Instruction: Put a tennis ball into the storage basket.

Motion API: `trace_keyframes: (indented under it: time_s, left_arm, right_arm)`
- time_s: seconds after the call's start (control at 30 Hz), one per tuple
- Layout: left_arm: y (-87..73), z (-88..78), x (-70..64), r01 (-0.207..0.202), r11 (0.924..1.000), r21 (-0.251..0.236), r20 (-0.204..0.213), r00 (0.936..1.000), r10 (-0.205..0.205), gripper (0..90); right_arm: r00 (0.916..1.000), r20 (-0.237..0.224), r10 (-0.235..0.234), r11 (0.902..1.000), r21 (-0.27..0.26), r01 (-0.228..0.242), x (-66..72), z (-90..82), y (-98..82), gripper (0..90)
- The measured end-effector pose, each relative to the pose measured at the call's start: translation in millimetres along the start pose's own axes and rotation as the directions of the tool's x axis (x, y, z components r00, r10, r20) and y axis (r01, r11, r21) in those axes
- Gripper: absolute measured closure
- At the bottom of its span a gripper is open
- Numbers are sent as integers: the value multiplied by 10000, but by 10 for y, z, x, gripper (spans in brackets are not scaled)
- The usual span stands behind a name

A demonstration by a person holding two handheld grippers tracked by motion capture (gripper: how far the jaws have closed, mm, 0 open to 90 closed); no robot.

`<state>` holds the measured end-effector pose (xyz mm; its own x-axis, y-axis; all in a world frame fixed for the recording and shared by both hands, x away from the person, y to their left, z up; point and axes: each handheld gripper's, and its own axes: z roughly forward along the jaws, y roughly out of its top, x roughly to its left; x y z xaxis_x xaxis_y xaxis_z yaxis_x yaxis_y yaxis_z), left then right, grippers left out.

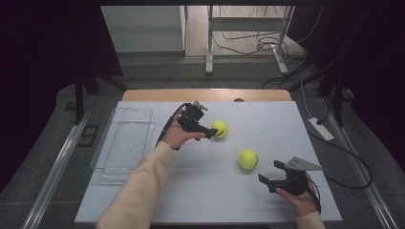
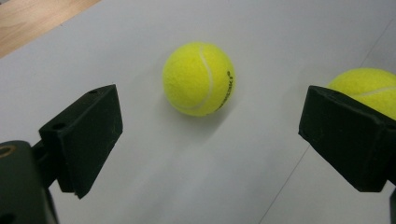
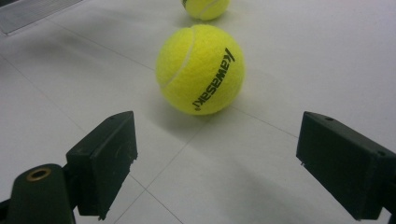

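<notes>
Far fuzzy yellow tennis ball [image 1: 219, 129] sits mid-table on the white tabletop [image 1: 205, 191], touching or just off the left gripper [image 1: 213, 133] jaws; near yellow tennis ball [image 1: 248, 159] lies right of it, closer to the person. A ball has no long axis; near ball's black lettering faces the right gripper [image 3: 215, 163]. Both claws are spread wide, holding nothing. My read: centre the jaws on the ball's widest line before closing, low to the table. Clear plastic tray [image 1: 125, 140] waits left.
</notes>
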<state>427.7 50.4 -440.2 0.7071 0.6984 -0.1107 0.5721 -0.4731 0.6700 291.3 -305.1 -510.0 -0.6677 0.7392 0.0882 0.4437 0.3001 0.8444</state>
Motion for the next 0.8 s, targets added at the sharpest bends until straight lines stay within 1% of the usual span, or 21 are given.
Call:
trace_keyframes:
  time_s: [0.13, 0.33, 0.37, 0.5, 0.6, 0.8]
  left_arm:
    - [51, 2, 4, -79, 10000, 17, -55, 10000, 79, 70]
    - [100, 8, 24, -51, 10000, -82, -101, 9999, 50, 72]
    - [107, 18, 28, 12, 10000, -82, -67, 10000, -13, 72]
    - [135, 59, 47, -40, 10000, 45, -40, 10000, 40, 72]
    - [174, 91, 54, -8, 10000, -15, -21, 10000, 8, 72]
    - [279, 155, 55, -144, 9999, 4, 43, 9999, 144, 72]
  right_arm:
    - [10000, -4, 7, 10000, -6, -7, -2, -2, 1, 120]
    - [10000, -33, 24, 10000, -37, -24, 0, -6, 1, 120]
    - [10000, -36, 26, 10000, -35, -26, 1, -5, 2, 120]
    - [10000, -31, 28, 10000, -13, -28, -8, 14, 9, 120]
    - [10000, -20, 20, 10000, -15, -20, -19, 21, 10, 120]
    - [10000, 10, 46, 10000, 4, -46, -23, 21, 8, 120]
